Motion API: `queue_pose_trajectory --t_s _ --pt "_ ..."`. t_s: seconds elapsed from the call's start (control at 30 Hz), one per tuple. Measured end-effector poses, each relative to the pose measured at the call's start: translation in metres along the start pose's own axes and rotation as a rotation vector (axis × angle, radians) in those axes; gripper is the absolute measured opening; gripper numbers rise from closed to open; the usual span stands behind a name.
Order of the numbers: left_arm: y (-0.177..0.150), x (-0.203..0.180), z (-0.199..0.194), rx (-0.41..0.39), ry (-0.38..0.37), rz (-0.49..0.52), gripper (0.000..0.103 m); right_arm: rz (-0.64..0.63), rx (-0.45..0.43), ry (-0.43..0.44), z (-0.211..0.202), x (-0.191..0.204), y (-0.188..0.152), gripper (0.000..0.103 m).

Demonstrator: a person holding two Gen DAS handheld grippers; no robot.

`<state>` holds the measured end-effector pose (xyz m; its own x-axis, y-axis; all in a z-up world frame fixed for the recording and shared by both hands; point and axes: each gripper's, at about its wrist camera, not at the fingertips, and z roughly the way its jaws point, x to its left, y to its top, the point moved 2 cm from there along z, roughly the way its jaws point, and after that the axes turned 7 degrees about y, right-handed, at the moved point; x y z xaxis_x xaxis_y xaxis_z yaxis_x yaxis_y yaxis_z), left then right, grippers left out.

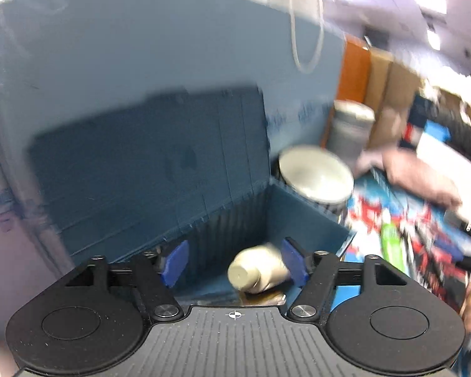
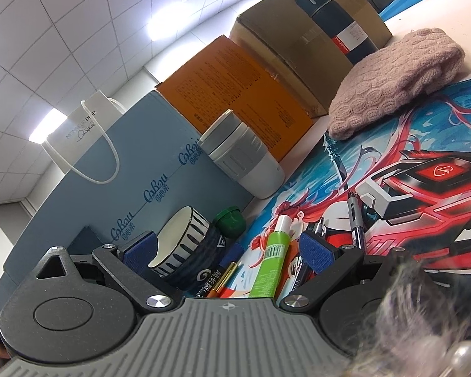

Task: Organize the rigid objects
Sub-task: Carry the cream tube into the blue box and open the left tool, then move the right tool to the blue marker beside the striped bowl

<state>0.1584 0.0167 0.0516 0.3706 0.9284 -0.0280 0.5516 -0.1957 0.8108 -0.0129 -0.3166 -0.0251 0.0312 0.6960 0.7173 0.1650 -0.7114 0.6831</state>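
Counter (image 2: pixel 430 22): pale top, largely covered by a printed mat in blue, red and white (image 2: pixel 424 144); white tiled ceiling with lit panels overhead

Back row, right wrist view: light blue printed carton (image 2: pixel 160 163), white paper bag with cord handles (image 2: pixel 84 122), orange carton (image 2: pixel 235 78), brown cardboard box (image 2: pixel 298 25), dark cylindrical flask (image 2: pixel 336 15), grey-and-white lidded tumbler (image 2: pixel 245 160), pink knitted hat (image 2: pixel 392 81)

On the mat: striped ceramic bowl (image 2: pixel 185 238), green-capped dark bottle (image 2: pixel 229 223), green tube with white cap (image 2: pixel 271 257), pens (image 2: pixel 356 226)

Left gripper (image 1: pixel 234 265): fingers spread over an open dark blue lidded box (image 1: pixel 304 216); small cream bottle (image 1: pixel 257 270) lies on its side between them inside the box, blurred, contact unclear

Right gripper (image 2: pixel 226 251): fingers spread, holding nothing
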Motion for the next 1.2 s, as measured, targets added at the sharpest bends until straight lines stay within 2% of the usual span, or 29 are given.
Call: queue_pose_trajectory --t_s 0.13,0.23,0.43,0.6,0.73,0.9,0.97,1.07,1.2 --pt "-0.009 -0.011 -0.030 -0.113 -0.022 -0.066 0.079 0.003 0.003 -0.019 0.001 -0.002 0.000 0.097" --pt "-0.016 -0.019 -0.046 -0.178 -0.078 -0.098 0.086 0.005 0.007 -0.031 0.002 -0.004 0.000 0.097" --pt "-0.021 -0.031 -0.055 -0.230 -0.131 -0.182 0.088 -0.021 0.011 -0.052 0.004 -0.003 -0.002 0.096" --pt "-0.028 -0.032 -0.060 -0.244 -0.111 -0.203 0.089 -0.128 0.122 -0.068 0.021 0.017 -0.001 0.095" --pt "-0.031 -0.017 -0.063 -0.261 -0.125 -0.252 0.092 -0.200 0.278 -0.074 0.052 0.037 0.000 0.093" --pt "-0.033 0.005 -0.071 -0.290 -0.138 -0.318 0.092 -0.227 0.409 -0.087 0.097 0.053 -0.006 0.079" --pt "-0.033 0.013 -0.074 -0.304 -0.146 -0.339 0.093 -0.232 0.451 -0.120 0.115 0.055 -0.011 0.055" --pt "-0.034 0.022 -0.077 -0.315 -0.148 -0.372 0.093 -0.224 0.482 -0.175 0.135 0.055 -0.018 0.033" --pt "-0.035 0.034 -0.081 -0.333 -0.152 -0.413 0.093 -0.270 0.491 -0.214 0.151 0.058 -0.027 0.029"
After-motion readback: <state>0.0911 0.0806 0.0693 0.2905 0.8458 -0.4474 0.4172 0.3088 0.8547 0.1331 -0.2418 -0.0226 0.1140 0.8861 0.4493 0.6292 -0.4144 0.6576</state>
